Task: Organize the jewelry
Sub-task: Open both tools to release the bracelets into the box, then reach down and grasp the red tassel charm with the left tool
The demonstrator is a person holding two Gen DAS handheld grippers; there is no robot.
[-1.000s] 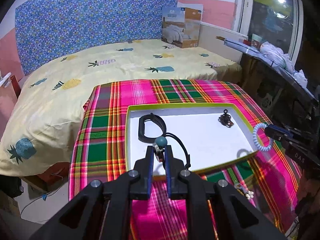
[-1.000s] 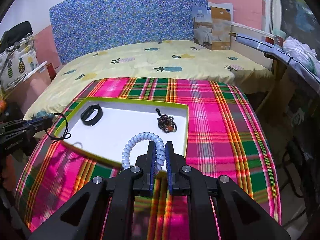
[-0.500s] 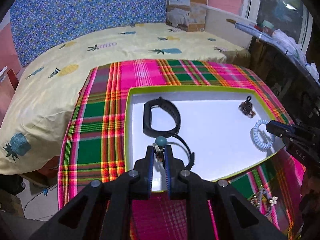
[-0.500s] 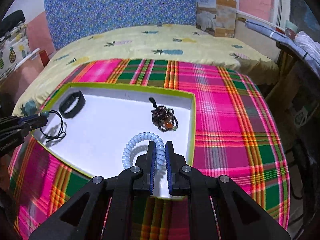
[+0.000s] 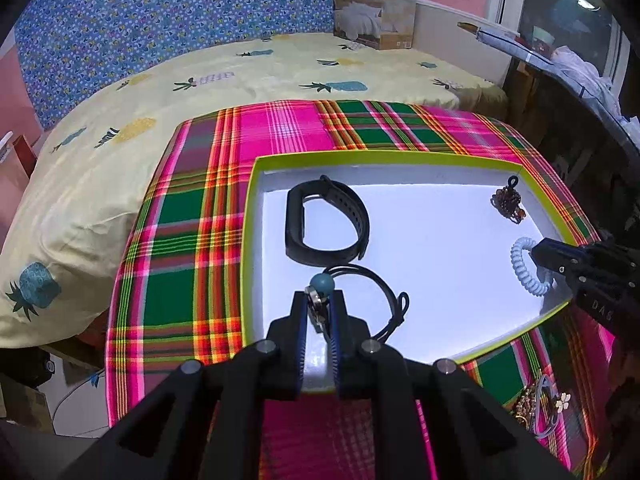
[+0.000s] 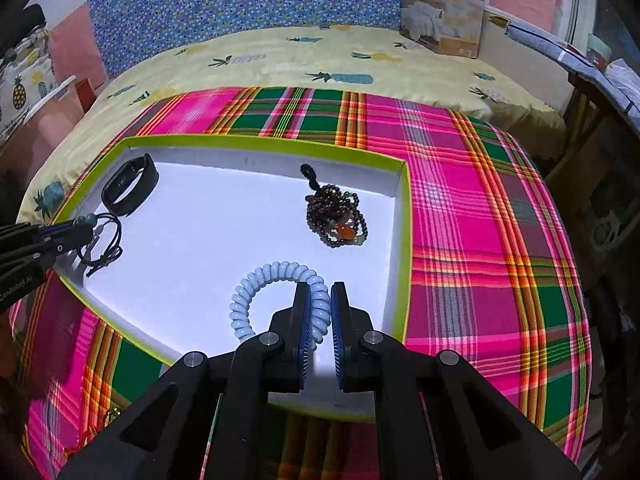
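Note:
A white tray with a lime-green rim lies on the plaid cloth. My left gripper is shut on a black cord necklace with a teal bead, low over the tray's near left part; the cord loops onto the tray floor. My right gripper has its jaws slightly apart around a pale blue spiral hair tie, which rests on the tray floor. A black wristband and a dark bead bracelet lie in the tray.
The plaid-covered table stands against a bed with a pineapple sheet. More jewelry lies on the cloth near the tray's front right corner. A cardboard box stands on the bed. Dark furniture is at the right.
Both grippers moved forward and down into the tray. The necklace cord and the hair tie now touch the tray floor, and the right jaws have opened slightly.

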